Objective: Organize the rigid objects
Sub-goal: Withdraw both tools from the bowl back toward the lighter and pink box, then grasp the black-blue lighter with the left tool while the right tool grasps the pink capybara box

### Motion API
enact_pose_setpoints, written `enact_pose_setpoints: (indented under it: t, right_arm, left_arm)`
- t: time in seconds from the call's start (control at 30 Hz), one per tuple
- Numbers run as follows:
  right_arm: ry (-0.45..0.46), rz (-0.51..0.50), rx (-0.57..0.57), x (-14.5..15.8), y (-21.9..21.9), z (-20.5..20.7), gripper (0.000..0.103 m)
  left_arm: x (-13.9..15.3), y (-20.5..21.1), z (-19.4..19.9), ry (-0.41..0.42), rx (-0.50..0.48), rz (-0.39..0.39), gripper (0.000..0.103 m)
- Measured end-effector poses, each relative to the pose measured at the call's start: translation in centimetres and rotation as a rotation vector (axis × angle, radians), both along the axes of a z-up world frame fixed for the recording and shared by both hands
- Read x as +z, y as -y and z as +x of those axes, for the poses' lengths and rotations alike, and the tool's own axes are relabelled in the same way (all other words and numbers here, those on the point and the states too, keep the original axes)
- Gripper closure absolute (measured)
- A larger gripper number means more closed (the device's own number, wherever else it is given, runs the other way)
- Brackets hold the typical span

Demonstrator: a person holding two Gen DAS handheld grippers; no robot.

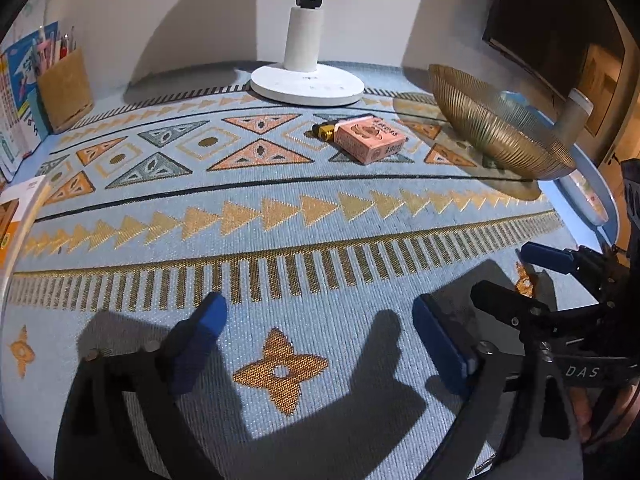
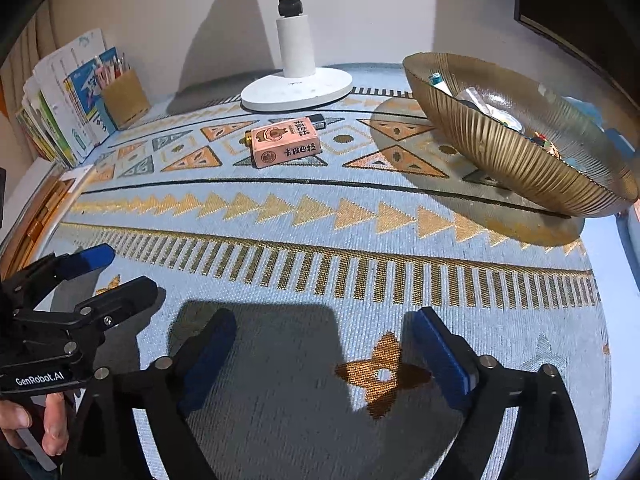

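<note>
A pink card box [image 1: 370, 138] [image 2: 285, 142] lies on the patterned blue cloth near the lamp base, with a small black and gold object [image 1: 329, 130] [image 2: 318, 119] touching its far side. A gold ribbed bowl [image 1: 496, 136] [image 2: 516, 156] stands to the right and holds several small items. My left gripper [image 1: 320, 320] is open and empty, low over the near cloth. My right gripper [image 2: 324, 336] is open and empty too, beside it; each also shows in the other's view, the right one [image 1: 516, 276] and the left one [image 2: 124, 272].
A white lamp base [image 1: 307, 84] [image 2: 297, 88] stands at the back by the wall. A wooden pen holder [image 1: 66, 88] [image 2: 125, 98] and upright books [image 2: 60, 116] are at the back left. A box [image 1: 10, 216] lies at the left edge.
</note>
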State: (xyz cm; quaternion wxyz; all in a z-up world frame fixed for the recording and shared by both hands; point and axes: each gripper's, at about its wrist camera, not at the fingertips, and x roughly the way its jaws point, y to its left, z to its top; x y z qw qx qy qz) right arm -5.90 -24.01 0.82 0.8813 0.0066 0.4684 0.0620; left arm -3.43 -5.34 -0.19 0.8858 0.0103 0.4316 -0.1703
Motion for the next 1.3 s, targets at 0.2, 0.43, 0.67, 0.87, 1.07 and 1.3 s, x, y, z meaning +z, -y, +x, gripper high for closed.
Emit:
enact_pose_setpoints:
  t: [0.2,0.43,0.67,0.87,1.07,1.3]
  right_arm:
    - [-0.032,-0.036,-0.005,-0.2,-0.7,0.8,0.006]
    - [-0.131,0.109,-0.103,0.5,-1.1,6.6,0.0]
    - [-0.066,0.074,-0.225,0.1,-2.6,12.7,0.0]
    - [-0.015,-0.062,-0.381,-0.2,-2.0,13.4,0.016]
    - [0.022,0.055,-0.588,0.3,3.0,10.7,0.027]
    - [0.028,0.205,-0.414,0.8,1.9,12.4,0.028]
  left_arm:
    - [0.2,-0.5,0.5,-0.021,-0.011,-0.035,0.009]
    - [2.7,-2.6,4.4,-0.031,0.01,-0.078,0.009]
    - [4.9,-4.4,9.0,0.041,0.034,-0.036,0.009]
    - [3.7,-2.9,13.1,-0.004,-0.089,-0.052,0.009]
    - [2.7,1.8,15.5,0.055,-0.279,0.031,0.02]
    - [1.5,5.8,17.3,0.033,-0.445,0.04,0.055]
